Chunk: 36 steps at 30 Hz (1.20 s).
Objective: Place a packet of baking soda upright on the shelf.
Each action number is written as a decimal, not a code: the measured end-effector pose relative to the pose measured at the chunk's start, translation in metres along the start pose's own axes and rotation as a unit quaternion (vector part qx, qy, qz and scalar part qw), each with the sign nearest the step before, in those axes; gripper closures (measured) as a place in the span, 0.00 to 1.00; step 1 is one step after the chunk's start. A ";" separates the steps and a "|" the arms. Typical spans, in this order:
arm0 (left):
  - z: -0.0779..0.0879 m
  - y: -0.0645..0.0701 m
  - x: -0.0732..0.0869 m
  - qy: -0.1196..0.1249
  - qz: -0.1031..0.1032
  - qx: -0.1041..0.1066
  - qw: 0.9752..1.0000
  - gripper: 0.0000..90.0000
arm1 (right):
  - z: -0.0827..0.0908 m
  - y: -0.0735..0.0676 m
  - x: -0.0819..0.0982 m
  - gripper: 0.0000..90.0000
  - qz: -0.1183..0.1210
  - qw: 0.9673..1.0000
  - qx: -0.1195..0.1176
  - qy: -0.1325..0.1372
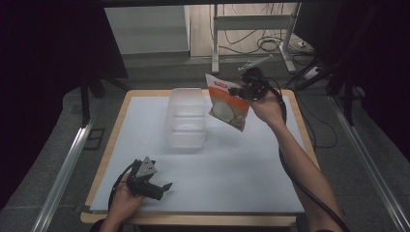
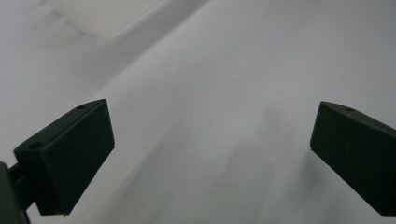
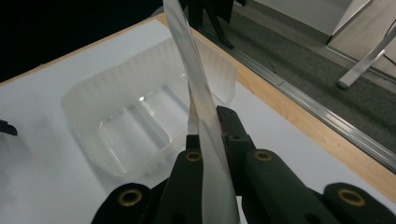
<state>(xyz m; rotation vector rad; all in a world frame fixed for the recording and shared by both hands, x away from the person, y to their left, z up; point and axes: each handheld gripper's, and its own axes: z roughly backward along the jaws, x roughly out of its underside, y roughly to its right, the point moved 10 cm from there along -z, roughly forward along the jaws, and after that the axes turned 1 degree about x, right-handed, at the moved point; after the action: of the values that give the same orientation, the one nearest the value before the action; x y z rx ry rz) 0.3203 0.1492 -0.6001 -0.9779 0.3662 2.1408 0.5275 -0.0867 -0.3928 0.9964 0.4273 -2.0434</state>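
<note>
While right gripper clamped pouch edge-on, hiding print, left gripper rested agape on table; clear bin faint.

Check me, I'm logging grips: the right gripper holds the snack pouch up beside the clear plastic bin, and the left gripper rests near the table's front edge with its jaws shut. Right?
Not quite. The left gripper has its jaws open, not shut: the left gripper view shows them wide apart over the table. The rest stands: the right gripper is shut on the snack pouch, held up beside the clear plastic bin.
</note>
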 end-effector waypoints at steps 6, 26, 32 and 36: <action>0.000 0.001 -0.001 0.005 0.002 0.003 1.000 0.00 | -0.010 -0.003 -0.014 0.99 0.001 1.000 -0.005 0.001; 0.000 0.000 -0.001 0.005 -0.002 0.002 1.000 0.00 | -0.060 -0.025 -0.054 0.99 0.022 0.999 -0.024 -0.006; -0.001 0.001 -0.001 0.002 -0.004 0.002 1.000 0.00 | -0.081 -0.035 -0.061 0.98 0.026 0.999 -0.036 -0.010; -0.001 0.000 0.000 0.002 -0.003 0.002 1.000 0.00 | -0.096 -0.042 -0.066 0.98 0.031 0.999 -0.041 -0.013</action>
<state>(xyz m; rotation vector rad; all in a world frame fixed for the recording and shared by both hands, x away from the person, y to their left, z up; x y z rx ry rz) 0.3204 0.1485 -0.6001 -0.9800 0.3696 2.1328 0.5666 0.0307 -0.4042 0.9219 0.4590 -1.9656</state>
